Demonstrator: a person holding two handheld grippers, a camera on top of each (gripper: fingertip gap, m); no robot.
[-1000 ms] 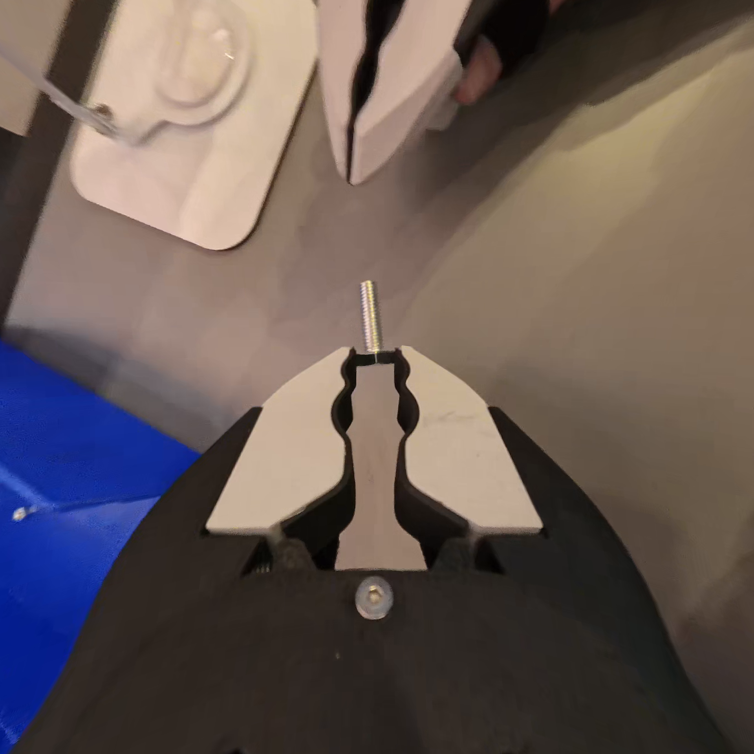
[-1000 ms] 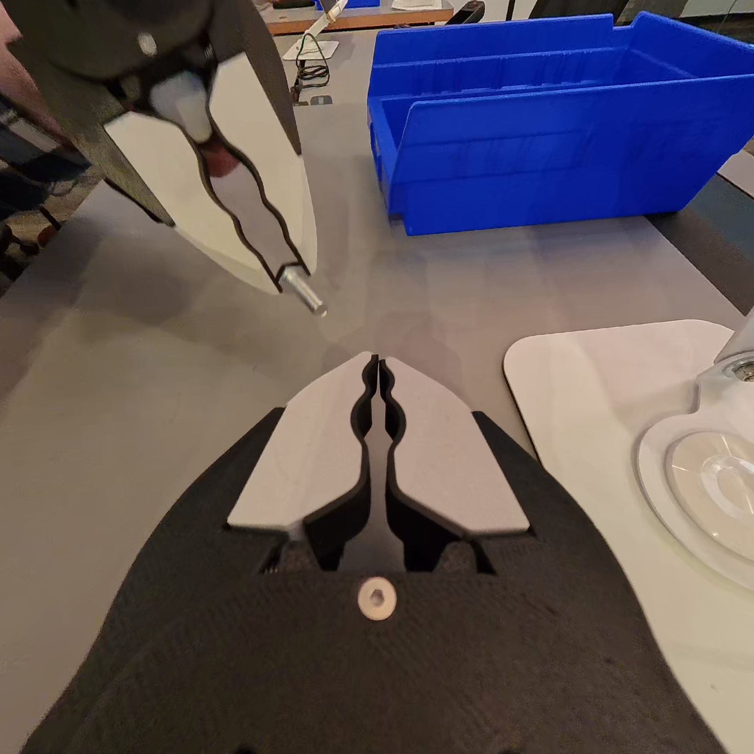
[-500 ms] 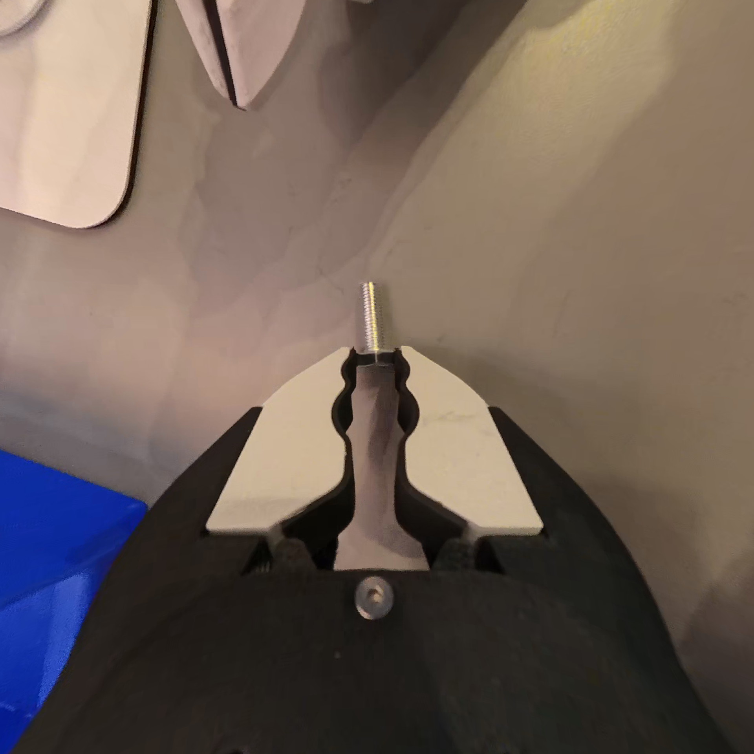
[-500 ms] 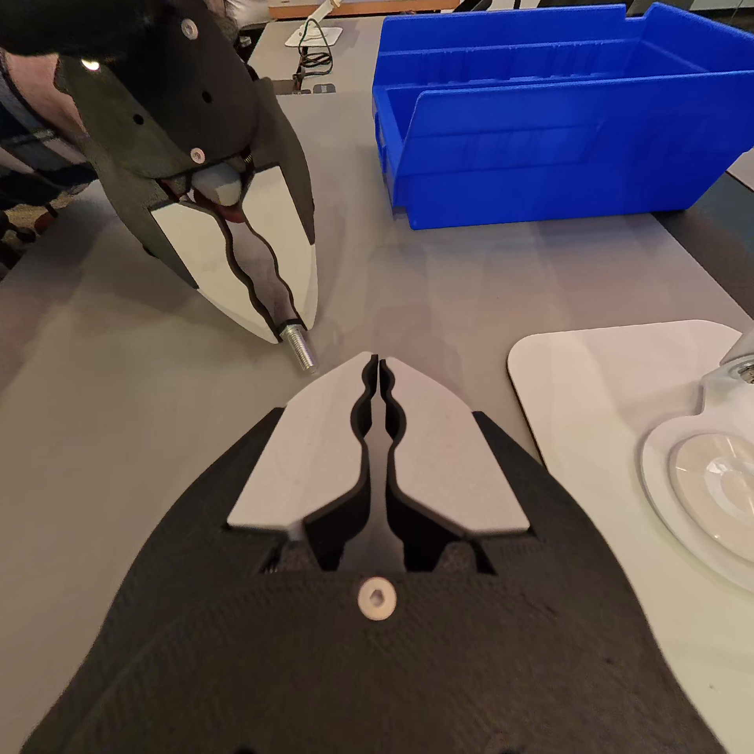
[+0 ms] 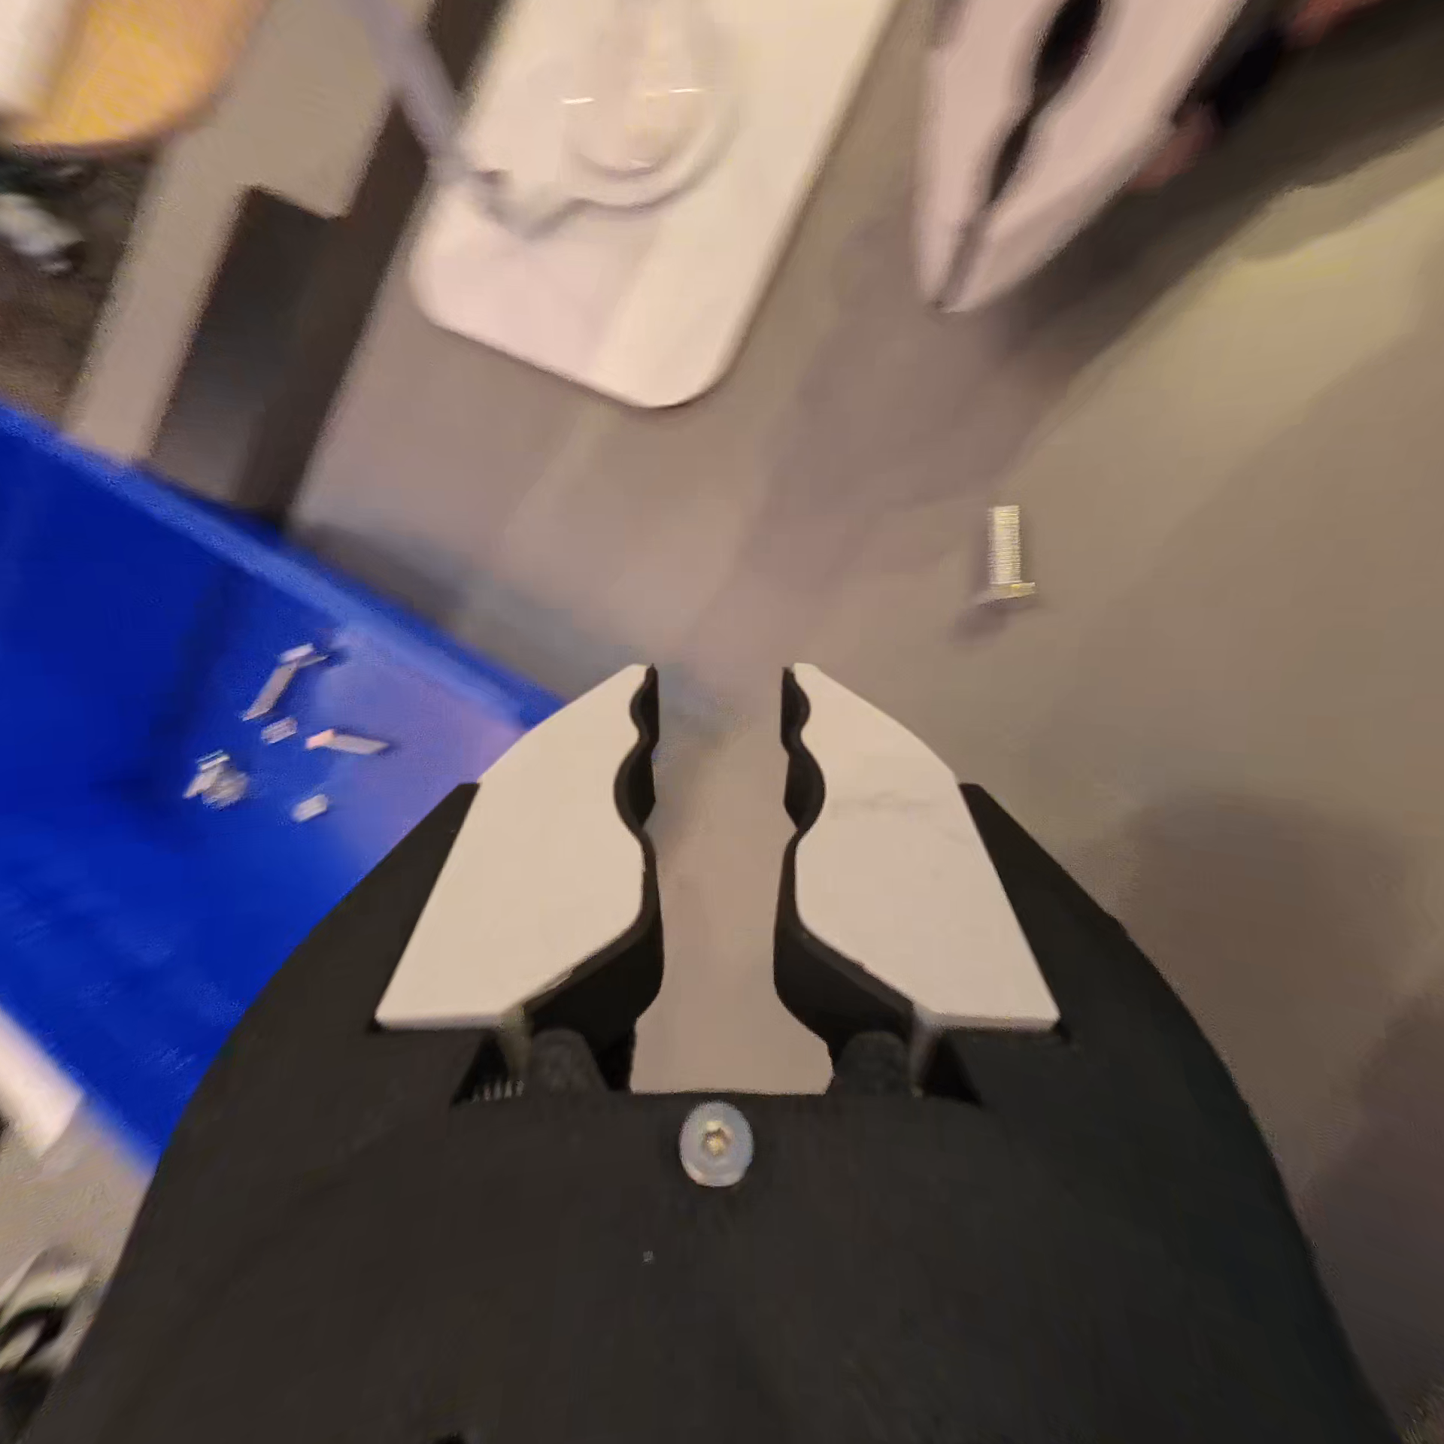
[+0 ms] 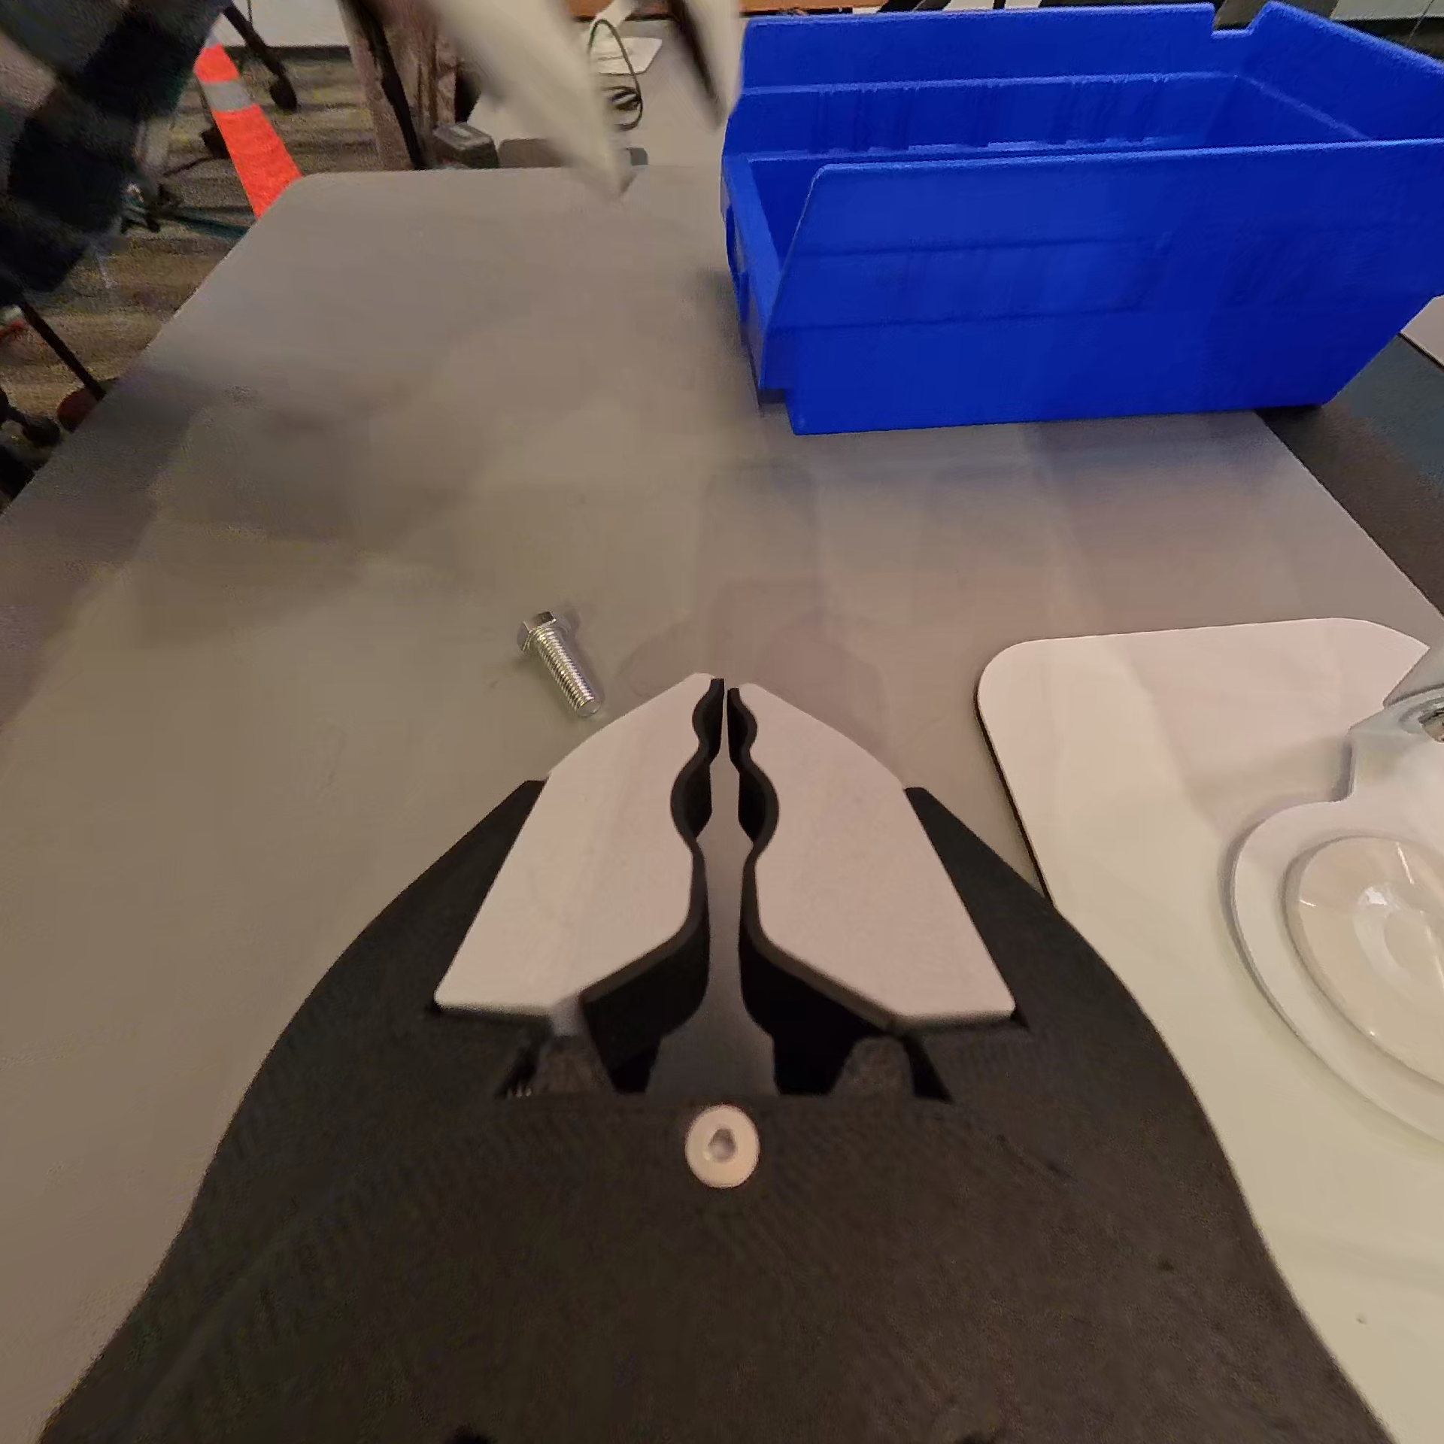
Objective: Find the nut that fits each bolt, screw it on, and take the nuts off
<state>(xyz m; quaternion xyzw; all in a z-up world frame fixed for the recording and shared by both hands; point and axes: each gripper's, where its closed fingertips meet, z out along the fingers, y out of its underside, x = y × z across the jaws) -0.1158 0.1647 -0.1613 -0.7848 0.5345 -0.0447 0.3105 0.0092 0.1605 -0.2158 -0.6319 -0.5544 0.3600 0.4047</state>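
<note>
Silver bolt point(image 6: 561, 664) seen lying on its side on grey table point(image 6: 352, 469), free of both tools, just left of right gripper point(image 6: 719, 691) tips. Right gripper's jaws pressed nearly together, nothing held. Left gripper point(image 5: 719, 676) shown with jaws parted, gap bare, bolt point(image 5: 1004, 556) resting off to its right. Loose metal hardware point(image 5: 273, 734), blurred, glimpsed inside blue bin point(image 6: 1094, 258) at far right of table. White board point(image 6: 1172, 781) set near right, clear dish point(image 6: 1375, 922) upon it.

Bolt point(image 6: 561, 664) lies on table point(image 6: 312, 508); right gripper point(image 6: 720, 689) seemingly closed, empty.
</note>
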